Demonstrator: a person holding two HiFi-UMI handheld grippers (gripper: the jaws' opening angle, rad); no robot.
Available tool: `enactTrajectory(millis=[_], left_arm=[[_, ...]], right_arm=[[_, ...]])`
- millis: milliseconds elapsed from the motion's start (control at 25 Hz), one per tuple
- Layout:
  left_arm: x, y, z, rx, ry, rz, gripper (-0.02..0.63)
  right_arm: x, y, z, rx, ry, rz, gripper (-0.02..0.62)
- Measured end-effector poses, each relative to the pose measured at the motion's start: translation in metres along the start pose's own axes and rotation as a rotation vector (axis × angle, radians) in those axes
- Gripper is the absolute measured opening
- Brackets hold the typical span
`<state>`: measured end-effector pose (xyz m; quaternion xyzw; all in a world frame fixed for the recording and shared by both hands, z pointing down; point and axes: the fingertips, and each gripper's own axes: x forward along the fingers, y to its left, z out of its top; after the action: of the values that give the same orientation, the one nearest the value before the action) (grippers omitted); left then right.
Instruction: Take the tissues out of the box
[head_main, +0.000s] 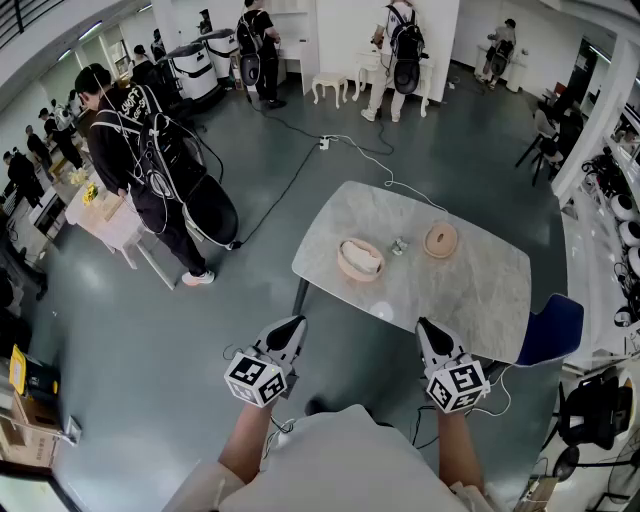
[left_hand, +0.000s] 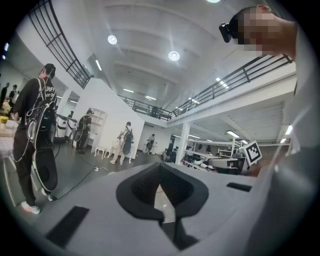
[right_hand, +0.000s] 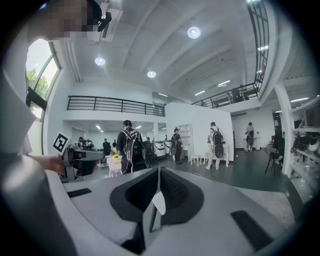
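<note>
In the head view a round wooden tissue box (head_main: 360, 258) with white tissue in it stands on the marble table (head_main: 470, 300). Its round wooden lid (head_main: 440, 240) lies to the right of it, and a small crumpled thing (head_main: 399, 245) sits between the two. My left gripper (head_main: 298, 322) hangs off the table's near left edge and my right gripper (head_main: 424, 325) over its near edge, both well short of the box. Both have their jaws together and hold nothing. The left gripper view (left_hand: 160, 172) and the right gripper view (right_hand: 158, 175) look level across the hall and do not show the box.
A blue chair (head_main: 555, 328) stands at the table's right corner. A person with a backpack (head_main: 140, 150) stands on the floor to the left, and a cable (head_main: 300, 165) runs across the floor beyond the table. More people and white furniture are at the far wall.
</note>
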<state>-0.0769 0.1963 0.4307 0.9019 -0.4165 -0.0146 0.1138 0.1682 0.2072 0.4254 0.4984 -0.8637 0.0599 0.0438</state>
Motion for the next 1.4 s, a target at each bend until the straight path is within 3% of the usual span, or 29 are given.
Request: enactTrajectory(millis=[1400], left_arm=[[-0.015,-0.005,-0.008,-0.028,0.022,-0.001,0.009]], right_arm=[[-0.005,0.012,-0.002,0.033,0.001,-0.025,0.041]])
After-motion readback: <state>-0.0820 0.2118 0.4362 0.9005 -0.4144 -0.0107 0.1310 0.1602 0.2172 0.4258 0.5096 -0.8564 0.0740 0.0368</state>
